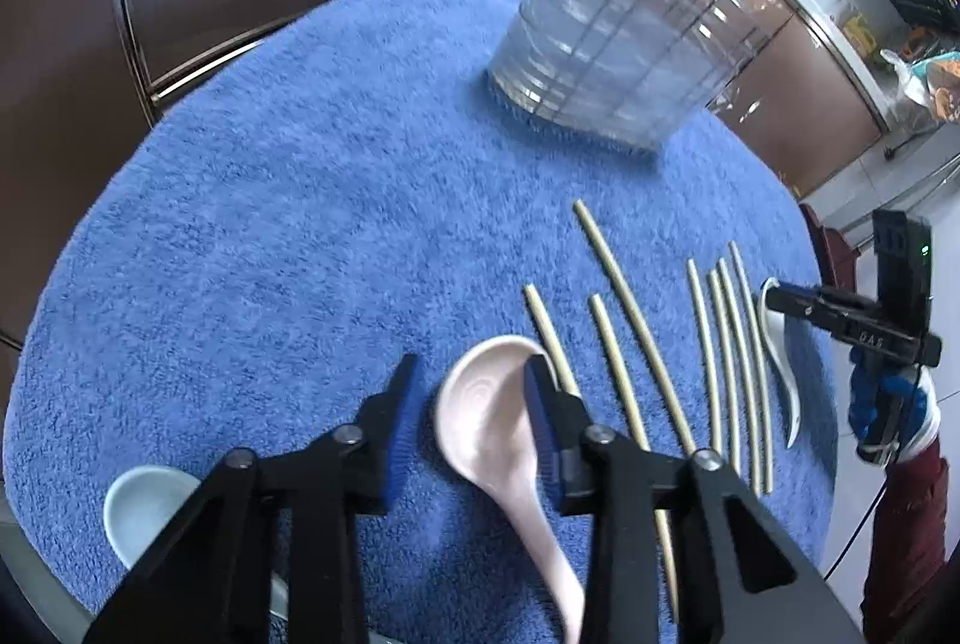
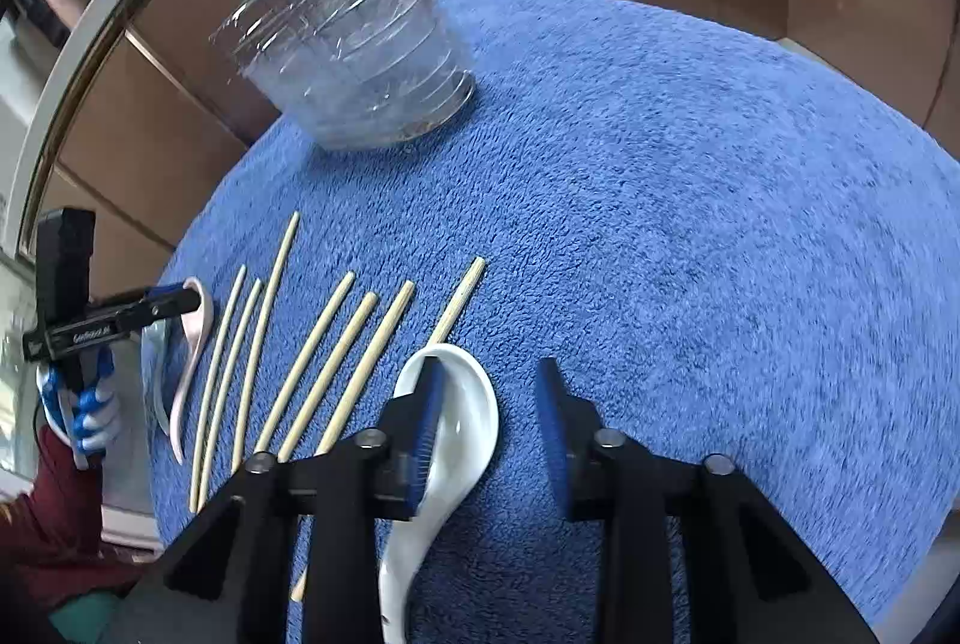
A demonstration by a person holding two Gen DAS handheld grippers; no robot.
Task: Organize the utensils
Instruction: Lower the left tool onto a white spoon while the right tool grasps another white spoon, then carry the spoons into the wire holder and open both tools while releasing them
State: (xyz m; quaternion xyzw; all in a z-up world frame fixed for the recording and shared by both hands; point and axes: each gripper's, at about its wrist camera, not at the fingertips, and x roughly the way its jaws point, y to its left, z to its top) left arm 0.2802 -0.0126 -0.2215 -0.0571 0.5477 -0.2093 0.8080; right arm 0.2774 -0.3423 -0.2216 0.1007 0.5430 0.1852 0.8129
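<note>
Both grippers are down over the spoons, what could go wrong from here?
1. The left gripper has one pad at the rim of the pink ceramic soup spoon, the other clear; closing may shove or tip it rather than grip it.
2. The right gripper sits equally off-centre over the white ceramic soup spoon.
3. A pale thin chopstick lies right beside the pink spoon and could get pinched too.

No legible text on either gripper

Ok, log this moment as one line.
left gripper: open at pink spoon | right gripper: open at white spoon | chopsticks: on blue towel
</note>
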